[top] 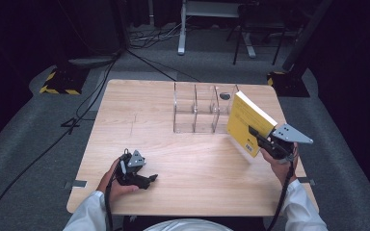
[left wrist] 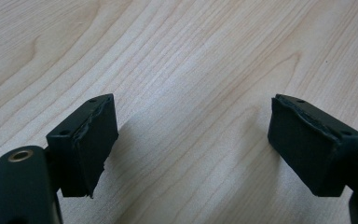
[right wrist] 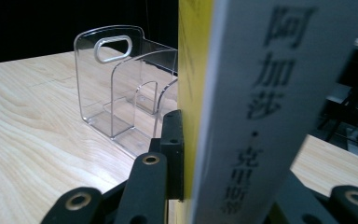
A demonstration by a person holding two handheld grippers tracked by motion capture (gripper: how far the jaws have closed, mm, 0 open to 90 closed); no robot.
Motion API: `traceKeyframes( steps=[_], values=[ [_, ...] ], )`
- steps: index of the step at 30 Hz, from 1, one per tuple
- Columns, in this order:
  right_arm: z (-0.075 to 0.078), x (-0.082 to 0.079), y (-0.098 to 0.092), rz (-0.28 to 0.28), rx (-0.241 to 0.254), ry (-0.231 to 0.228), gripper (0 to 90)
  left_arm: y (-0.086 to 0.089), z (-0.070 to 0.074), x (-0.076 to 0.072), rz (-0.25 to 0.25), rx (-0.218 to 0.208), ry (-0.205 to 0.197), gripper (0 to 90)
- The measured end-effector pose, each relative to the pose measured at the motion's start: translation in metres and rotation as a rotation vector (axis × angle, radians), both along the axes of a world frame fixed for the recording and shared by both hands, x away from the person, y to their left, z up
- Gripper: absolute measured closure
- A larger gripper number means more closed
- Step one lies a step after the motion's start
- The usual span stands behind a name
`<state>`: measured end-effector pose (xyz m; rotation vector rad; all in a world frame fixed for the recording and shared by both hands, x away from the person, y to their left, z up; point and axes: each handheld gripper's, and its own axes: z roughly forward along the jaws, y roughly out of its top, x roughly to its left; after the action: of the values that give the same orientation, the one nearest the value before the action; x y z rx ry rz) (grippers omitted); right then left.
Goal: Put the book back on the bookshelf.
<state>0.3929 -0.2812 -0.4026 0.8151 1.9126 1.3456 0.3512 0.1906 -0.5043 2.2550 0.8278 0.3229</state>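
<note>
A yellow book (top: 248, 120) with a white spine (right wrist: 256, 93) printed with dark characters hangs tilted above the right side of the table, and my right gripper (top: 259, 136) is shut on its lower edge. In the right gripper view my right gripper (right wrist: 228, 177) has one black jaw pressed flat on the yellow cover. A clear acrylic organiser (top: 197, 113) with several upright slots stands just left of the book, seen close behind the jaw as the organiser (right wrist: 116, 84). My left gripper (top: 147, 180) rests near the front left, and in its own view my left gripper (left wrist: 191, 144) is open over bare wood.
The wooden table (top: 139, 106) has its front edge right by both hands. Beyond the table lie a grey floor with cables (top: 144, 41), a yellow-and-black striped stand base (top: 60, 84) at back left and a white frame leg (top: 182, 29) behind.
</note>
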Motion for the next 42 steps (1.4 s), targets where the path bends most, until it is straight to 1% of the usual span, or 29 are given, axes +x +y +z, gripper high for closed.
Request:
traceKeyframes(
  steps=[2, 3, 5, 7, 13, 20, 23, 29, 31, 39, 42],
  values=[
    [0.001, 0.002, 0.0, -0.004, 0.002, 0.004, 76.4, 0.0, 0.0, 0.0, 0.002, -0.001, 0.0, 16.4],
    [0.002, 0.004, 0.001, -0.008, 0.01, 0.006, 76.4, 0.0, 0.0, 0.0, 0.007, -0.002, 0.001, 16.3],
    [0.004, 0.005, 0.001, -0.015, 0.008, 0.006, 76.4, 0.0, 0.0, -0.001, 0.008, -0.001, 0.001, 16.3],
    [0.005, 0.006, 0.002, -0.019, 0.008, -0.004, 76.4, 0.0, 0.0, -0.001, 0.009, -0.001, 0.001, 16.3],
    [0.01, 0.01, 0.006, -0.037, 0.007, -0.005, 76.4, 0.0, 0.0, -0.001, 0.011, -0.002, 0.003, 16.0],
    [0.013, 0.017, 0.013, -0.055, 0.026, -0.003, 76.4, 0.0, 0.0, -0.001, 0.012, -0.003, 0.004, 15.9],
    [0.013, 0.02, 0.017, -0.066, 0.032, -0.001, 76.4, -0.001, 0.0, -0.001, 0.02, -0.005, 0.004, 15.8],
    [0.014, 0.029, 0.024, -0.086, 0.036, 0.007, 76.4, -0.001, 0.0, -0.001, 0.021, -0.006, 0.005, 15.7],
    [0.013, 0.035, 0.027, -0.099, 0.038, 0.008, 76.4, -0.001, 0.0, -0.001, 0.021, -0.006, 0.006, 15.8],
    [0.013, 0.046, 0.034, -0.119, 0.052, 0.014, 76.4, -0.001, 0.0, -0.001, 0.021, -0.006, 0.006, 15.9],
    [0.015, 0.049, 0.037, -0.127, 0.054, 0.008, 76.4, -0.001, 0.0, -0.001, 0.021, -0.006, 0.006, 15.9]
  ],
)
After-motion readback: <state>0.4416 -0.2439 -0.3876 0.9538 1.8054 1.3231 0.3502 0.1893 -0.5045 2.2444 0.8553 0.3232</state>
